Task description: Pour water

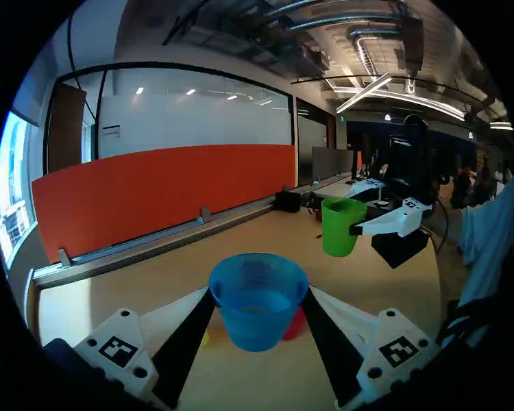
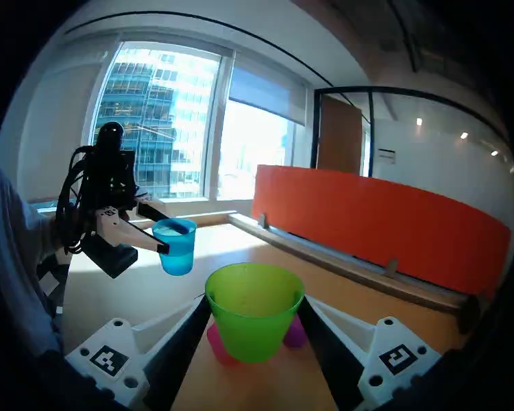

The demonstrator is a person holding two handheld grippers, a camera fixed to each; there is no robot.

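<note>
A translucent blue cup (image 1: 258, 305) stands upright between the fingers of my left gripper (image 1: 258, 322), which is shut on it; it seems to hold some water. Farther off to the right, a green cup (image 1: 340, 225) hangs above the table, held by my right gripper (image 1: 356, 230). In the right gripper view the green cup (image 2: 255, 312) sits upright with my right gripper (image 2: 255, 329) shut on it. To its upper left is the blue cup (image 2: 177, 246) in the left gripper (image 2: 164, 248). Both cups are apart and level.
A light wooden table (image 1: 366, 288) lies below both cups. Small red (image 1: 295, 326) and yellow (image 1: 205, 337) things lie under the blue cup, pink ones (image 2: 219, 344) under the green. An orange partition (image 1: 161, 185) edges the table. A person's sleeve (image 1: 486, 233) is at right.
</note>
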